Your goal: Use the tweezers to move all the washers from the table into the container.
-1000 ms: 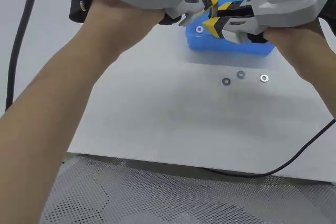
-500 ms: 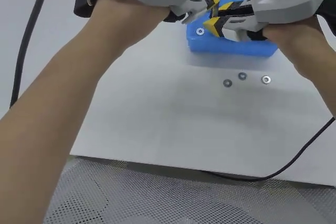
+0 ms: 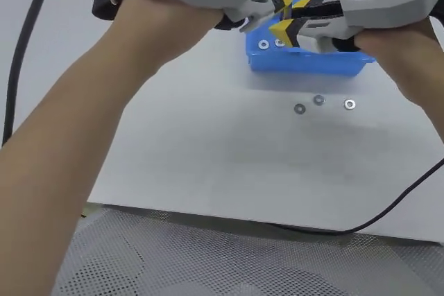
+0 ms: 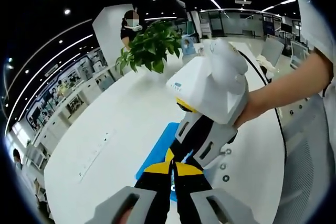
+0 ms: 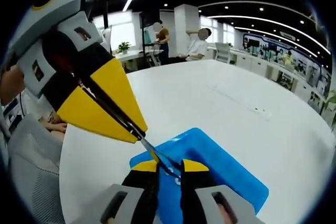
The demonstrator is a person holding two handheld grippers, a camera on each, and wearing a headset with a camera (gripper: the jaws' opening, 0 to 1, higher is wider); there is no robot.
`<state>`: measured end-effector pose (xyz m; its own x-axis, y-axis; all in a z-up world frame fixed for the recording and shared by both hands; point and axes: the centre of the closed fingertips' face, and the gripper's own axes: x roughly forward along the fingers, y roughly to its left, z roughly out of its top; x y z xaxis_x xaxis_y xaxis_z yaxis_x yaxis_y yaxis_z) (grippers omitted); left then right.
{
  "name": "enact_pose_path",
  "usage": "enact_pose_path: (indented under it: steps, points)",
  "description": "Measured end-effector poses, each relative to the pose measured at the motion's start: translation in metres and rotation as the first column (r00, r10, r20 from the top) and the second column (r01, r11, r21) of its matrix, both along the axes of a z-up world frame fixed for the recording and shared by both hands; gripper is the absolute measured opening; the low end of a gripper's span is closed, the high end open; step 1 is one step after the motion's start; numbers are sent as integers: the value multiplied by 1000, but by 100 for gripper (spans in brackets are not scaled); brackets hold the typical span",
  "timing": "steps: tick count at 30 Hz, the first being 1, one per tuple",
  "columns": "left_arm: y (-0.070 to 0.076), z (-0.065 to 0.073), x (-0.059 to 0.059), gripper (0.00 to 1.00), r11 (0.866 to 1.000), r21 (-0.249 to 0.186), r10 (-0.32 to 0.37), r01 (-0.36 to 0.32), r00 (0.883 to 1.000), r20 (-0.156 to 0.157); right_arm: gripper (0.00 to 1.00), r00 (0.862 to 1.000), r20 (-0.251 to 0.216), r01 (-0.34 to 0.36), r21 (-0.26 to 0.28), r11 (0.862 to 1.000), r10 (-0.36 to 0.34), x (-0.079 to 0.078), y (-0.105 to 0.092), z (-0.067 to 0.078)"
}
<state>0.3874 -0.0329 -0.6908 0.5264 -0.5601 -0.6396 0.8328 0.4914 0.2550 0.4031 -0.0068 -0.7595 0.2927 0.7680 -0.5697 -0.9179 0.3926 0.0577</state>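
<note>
— Washers point(image 3: 318, 100): count and place?
— Three on the table point(image 3: 208, 150). They make a loose row near the container point(image 3: 305, 65), off the wall that faces the person. None touches another, and none touches the container. Two more lie flat inside the container, close side by side, at the end on the left arm's side.
— Container?
— Blue, shallow and open-topped. It sits flat on the table.
— Tweezers point(image 5: 153, 151)?
— Thin metal, slanting down over the container. In the right gripper view the tips hang just above the container's floor. What is at the tips is too blurred to tell.
— Left gripper point(image 4: 173, 165)?
— It is above the container, yellow jaws brought together and clamped on the upper part of the tweezers. This reads plainly in the right gripper view, where it enters from the left.
— Right gripper point(image 5: 170, 165)?
— Also above the container, facing the left one. Its jaws are drawn close with a narrow gap, and the lower end of the tweezers passes between them. Cannot tell whether they press on it.
— Farther out from the container?
— A black cable point(image 3: 388, 206) curves over the table's near edge, well apart from the container. A grey perforated surface point(image 3: 208, 261) lies past that edge. In the left gripper view a potted plant point(image 4: 149, 48) stands well beyond the container. In the right gripper view people point(image 5: 197, 43) stand far behind it.
</note>
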Motion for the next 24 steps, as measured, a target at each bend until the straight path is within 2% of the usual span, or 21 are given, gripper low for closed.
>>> enact_pose_path:
  steps: [4,9,12,15,18,19,20,21,23,24]
  points:
    - [-5,13,-9,0,1000,-2,-16,16,1000,19,11,999,52,-10,0,1000,10,-8,-2,15]
    - [-8,20,-23,0,999,25,-38,37,999,38,9,997,78,-10,40,999,7,-25,-4,38]
    - [-11,27,-29,0,999,12,-49,49,998,34,9,996,94,-15,37,999,11,-31,-8,43]
    - [-13,29,-33,0,997,19,-72,72,997,35,9,995,100,-26,37,999,22,-32,-9,44]
    - [-14,29,-38,0,994,28,-103,102,994,27,8,993,109,-51,38,998,46,-29,-6,41]
    - [-13,29,-39,0,993,32,-113,112,993,27,8,991,115,-64,30,997,60,-45,-14,45]
    - [-13,29,-40,0,992,33,-121,120,992,23,8,991,118,-71,24,997,68,-50,-16,45]
    - [-13,29,-42,0,991,28,-135,134,991,2,8,989,120,-84,16,996,81,-55,-17,45]
    - [-12,29,-45,0,987,23,-156,156,988,-17,7,986,128,-106,8,994,104,-64,-18,46]
    - [-12,29,-53,0,985,17,-173,173,984,-35,7,985,130,-114,5,993,112,-67,-18,46]
